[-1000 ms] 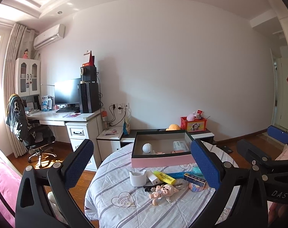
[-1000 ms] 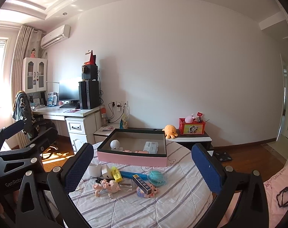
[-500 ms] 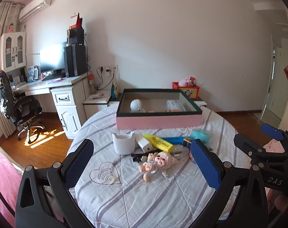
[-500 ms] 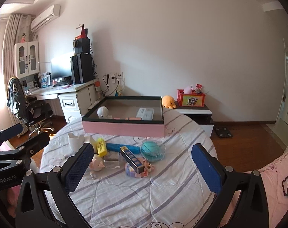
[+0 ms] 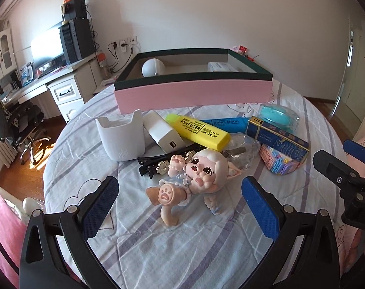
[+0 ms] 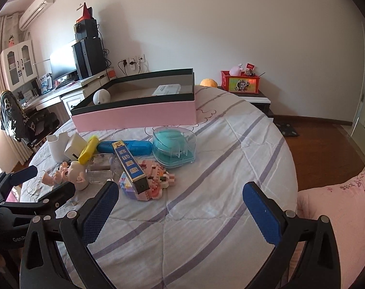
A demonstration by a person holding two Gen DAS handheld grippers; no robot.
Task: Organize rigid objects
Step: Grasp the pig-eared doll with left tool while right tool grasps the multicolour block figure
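A pink box with a dark rim (image 5: 194,94) (image 6: 134,115) stands at the far side of the round table and holds a white ball (image 5: 152,67) and a white packet (image 5: 221,67). In front of it lie a pig doll (image 5: 196,175) (image 6: 71,173), a white cup (image 5: 121,139), a white charger (image 5: 163,137), a yellow highlighter (image 5: 198,131), a blue highlighter (image 6: 131,147), a long blue box (image 6: 130,166), a pink brick model (image 6: 155,183) and a teal brush in a clear case (image 6: 174,147). My left gripper (image 5: 180,207) is open, just before the doll. My right gripper (image 6: 180,213) is open and empty.
The table wears a striped white cloth (image 6: 218,168). A desk with monitor and computer tower (image 5: 69,45) and an office chair (image 5: 21,122) stand at the left. A low cabinet with a red box (image 6: 240,84) is behind the table. Pink bedding (image 6: 339,207) lies at the right.
Both grippers have come down and forward toward the table. The left one now has the pig doll close between its open fingers. No object has moved.
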